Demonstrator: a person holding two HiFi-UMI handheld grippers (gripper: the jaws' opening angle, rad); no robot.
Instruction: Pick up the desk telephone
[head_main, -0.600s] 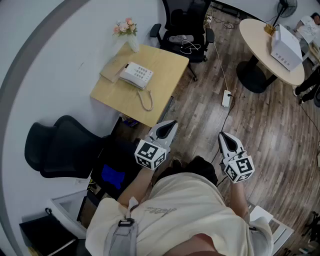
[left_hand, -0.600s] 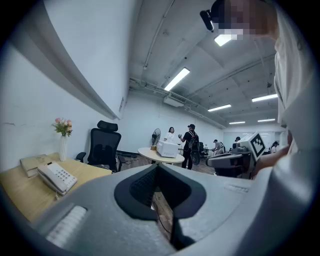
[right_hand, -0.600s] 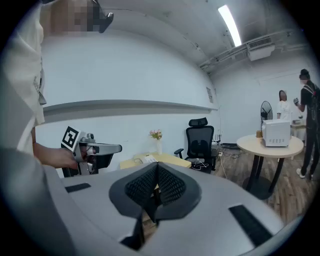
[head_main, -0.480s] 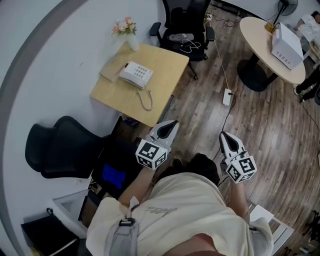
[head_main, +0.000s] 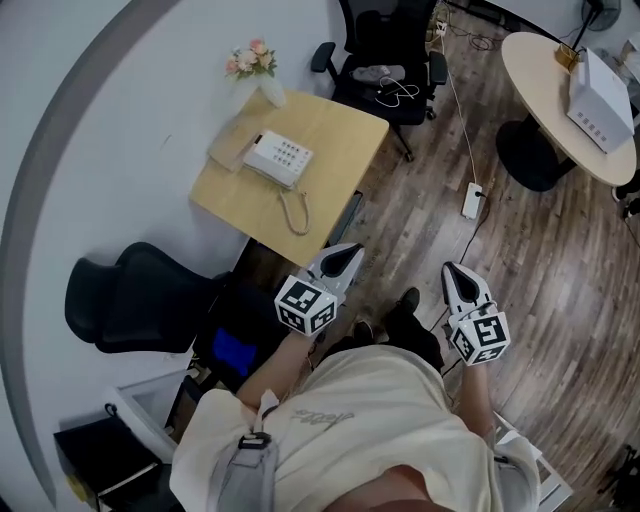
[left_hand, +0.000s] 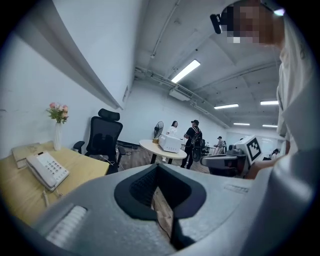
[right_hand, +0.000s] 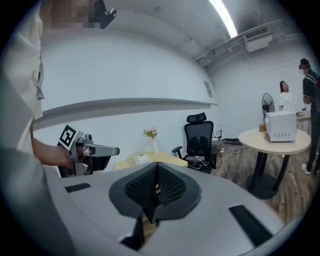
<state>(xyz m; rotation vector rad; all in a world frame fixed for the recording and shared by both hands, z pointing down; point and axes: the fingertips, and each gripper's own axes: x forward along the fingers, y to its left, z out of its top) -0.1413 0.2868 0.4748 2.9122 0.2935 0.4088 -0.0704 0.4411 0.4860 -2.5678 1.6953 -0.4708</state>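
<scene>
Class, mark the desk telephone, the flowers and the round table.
desk telephone (head_main: 288, 155), head view, keypad face.
flowers (head_main: 251, 58), head view, pink blooms.
round table (head_main: 535, 75), head view, bare tabletop.

A: How do my right gripper's (right_hand: 156, 170) jaws stand?
B: Together, nothing between them. Beyond them I see the desk telephone (right_hand: 140, 159) on the yellow desk (right_hand: 171, 159), with flowers (right_hand: 150, 132) behind.

Materials & finish, quick look
Desk telephone (head_main: 278, 158): smooth white plastic. Desk (head_main: 335, 140): pale wood-look top, matt. Floor (head_main: 560, 270): wood planks, slight sheen. Left gripper (head_main: 350, 253) & right gripper (head_main: 452, 272): matt grey plastic shells w/ black ribbed pads (left_hand: 141, 186).
</scene>
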